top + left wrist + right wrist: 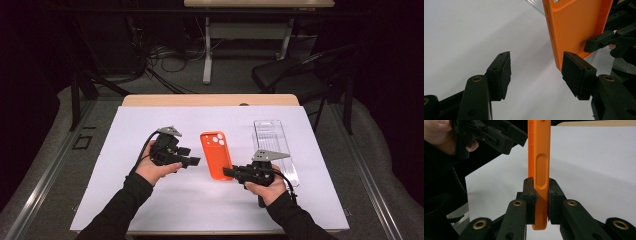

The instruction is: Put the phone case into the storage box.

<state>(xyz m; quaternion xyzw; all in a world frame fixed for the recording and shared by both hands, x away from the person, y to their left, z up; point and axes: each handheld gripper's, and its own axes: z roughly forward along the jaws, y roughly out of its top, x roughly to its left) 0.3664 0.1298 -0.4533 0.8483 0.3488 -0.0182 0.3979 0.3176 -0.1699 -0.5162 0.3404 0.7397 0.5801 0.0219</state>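
Orange silicone phone case (216, 154) runs lengthwise away from the person; right gripper (229, 172) clamps its near corner, left gripper (194, 161) gapes just beside it.

Orange phone case (574, 27): matt plastic or silicone w/ fine grainy texture on the inside, smooth on the edge. Right gripper (540, 195) & left gripper (536, 72): matt black plastic w/ brass-look rivets; clear tray (274, 145) glossy see-thru plastic. Table (150, 205) top matt white, smooth, w/ wood edge at far side
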